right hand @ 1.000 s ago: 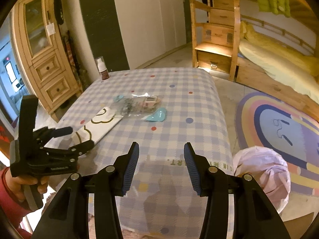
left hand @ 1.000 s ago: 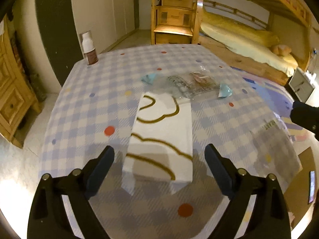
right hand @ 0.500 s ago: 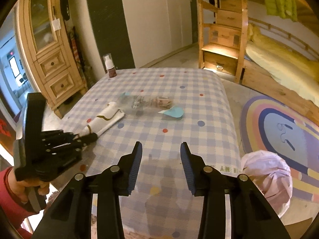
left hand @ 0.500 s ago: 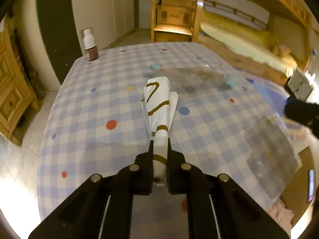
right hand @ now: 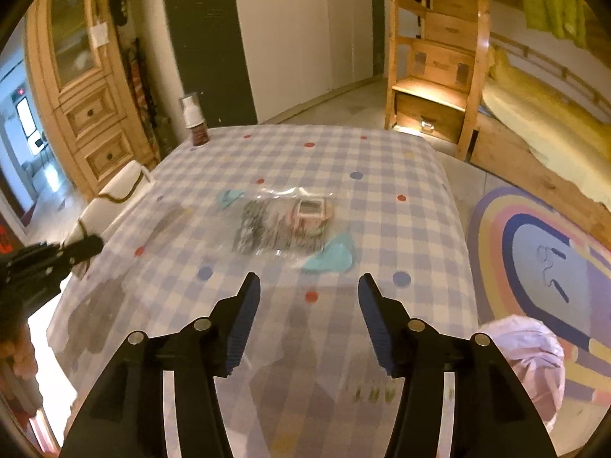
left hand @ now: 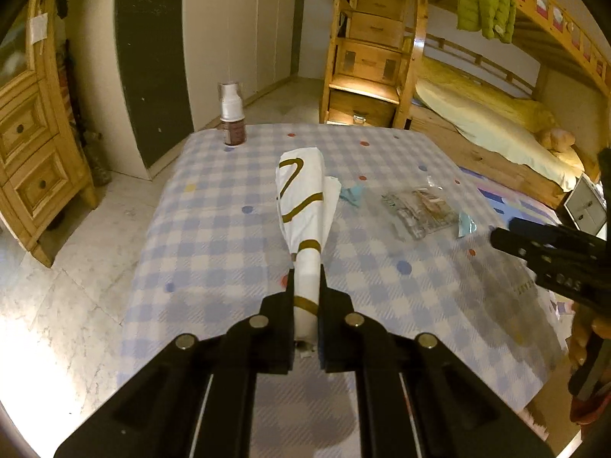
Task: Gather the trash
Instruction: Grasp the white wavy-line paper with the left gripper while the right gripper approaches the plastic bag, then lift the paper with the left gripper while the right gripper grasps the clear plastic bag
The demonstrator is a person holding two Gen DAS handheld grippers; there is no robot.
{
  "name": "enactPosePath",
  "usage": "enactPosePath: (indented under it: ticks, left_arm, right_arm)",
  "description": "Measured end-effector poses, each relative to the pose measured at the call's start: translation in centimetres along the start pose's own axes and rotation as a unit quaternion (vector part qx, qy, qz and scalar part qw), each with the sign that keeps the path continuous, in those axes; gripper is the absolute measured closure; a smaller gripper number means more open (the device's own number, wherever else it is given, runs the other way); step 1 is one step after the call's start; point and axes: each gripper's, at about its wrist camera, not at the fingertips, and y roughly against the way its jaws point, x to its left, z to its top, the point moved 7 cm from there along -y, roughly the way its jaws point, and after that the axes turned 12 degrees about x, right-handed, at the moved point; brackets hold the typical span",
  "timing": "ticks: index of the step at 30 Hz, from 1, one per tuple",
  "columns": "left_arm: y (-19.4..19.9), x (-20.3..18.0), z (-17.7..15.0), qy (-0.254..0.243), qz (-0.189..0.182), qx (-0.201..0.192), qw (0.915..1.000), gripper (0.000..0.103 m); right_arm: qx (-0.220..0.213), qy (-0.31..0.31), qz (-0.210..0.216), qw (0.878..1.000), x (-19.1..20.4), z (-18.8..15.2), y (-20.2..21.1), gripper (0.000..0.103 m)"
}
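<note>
Between the jaws of your left gripper (left hand: 306, 294), in the left wrist view, a white paper bag (left hand: 305, 206) with brown loops is pinched at its near end; the jaws are closed tight on it. The bag's long axis runs straight ahead along the fingers, its far end raised above the checked tablecloth (left hand: 214, 229). Ahead and to the right of this gripper lie a clear plastic wrapper (left hand: 418, 208) and two teal scraps, one just beside the bag (left hand: 353, 193), one at the wrapper's right edge (left hand: 466, 225). A spray bottle (left hand: 231, 114) stands well ahead to the left. Your right gripper enters at the far right edge.

Ahead of your right gripper (right hand: 309, 303), in the right wrist view, the same wrapper (right hand: 286, 221) lies flat, slightly left of the midline, its longer side running across the fingers. The jaws have just been opening and stand about half open, with nothing between them. The larger teal scrap (right hand: 330, 257) is the nearest piece, just beyond the fingertips; the smaller one (right hand: 229, 197) lies past the wrapper's left corner. The bag (right hand: 114, 194) hangs far left in your left gripper (right hand: 86, 246). A pale pink bag (right hand: 530, 362) sits low to the right, off the table.

The right gripper is judged nearer the remaining trash, which lies ahead of it and below.
</note>
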Motion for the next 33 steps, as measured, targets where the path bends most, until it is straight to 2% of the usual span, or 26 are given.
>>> enactPosePath:
  ticks: [4, 6, 9, 20, 21, 23, 26, 29, 33]
  left_arm:
    - [-2.2, -2.7, 0.7, -0.029, -0.015, 0.012, 0.9994, 0.097]
    - [-3.3, -4.1, 0.9, -0.041, -0.023, 0.020, 0.9987, 0.097]
    - [-5.4, -5.0, 0.9, -0.052, -0.014, 0.041, 0.9977, 0.097]
    - [-5.9, -5.5, 1.1, -0.066, 0.014, 0.038, 0.9970, 0.097]
    - [-5.9, -5.6, 1.1, -0.067, 0.017, 0.038, 0.9969, 0.097]
    - [-5.9, -5.7, 1.1, -0.068, 0.022, 0.038, 0.9967, 0.097]
    - [-5.9, -5.8, 1.1, -0.071, 0.027, 0.038, 0.9964, 0.097]
    - [-5.5, -5.4, 1.0, -0.053, 0.010, 0.048, 0.9974, 0.097]
    - [-3.2, -6.0, 0.9, -0.049, 0.001, 0.029, 0.9984, 0.097]
  right_arm:
    - [0.012, -0.009, 0.004, 1.000, -0.7, 1.3, -1.9, 0.070]
    - [0.014, -0.010, 0.007, 1.000, -1.0, 1.7, -2.4, 0.071]
    - [0.015, -0.012, 0.015, 1.000, -1.4, 1.9, -3.0, 0.070]
    - [0.030, -0.038, 0.058, 0.997, -2.6, 2.3, -4.7, 0.070]
    - [0.029, -0.038, 0.057, 0.997, -2.5, 2.2, -4.7, 0.071]
    - [0.032, -0.038, 0.065, 0.997, -2.2, 1.9, -4.5, 0.083]
    - [0.020, -0.037, 0.059, 0.997, -1.8, 1.7, -3.5, 0.087]
    - [-0.003, -0.029, 0.045, 0.999, -1.3, 1.6, -1.0, 0.090]
    - [-0.030, -0.032, 0.019, 0.999, -2.1, 1.3, 2.4, 0.091]
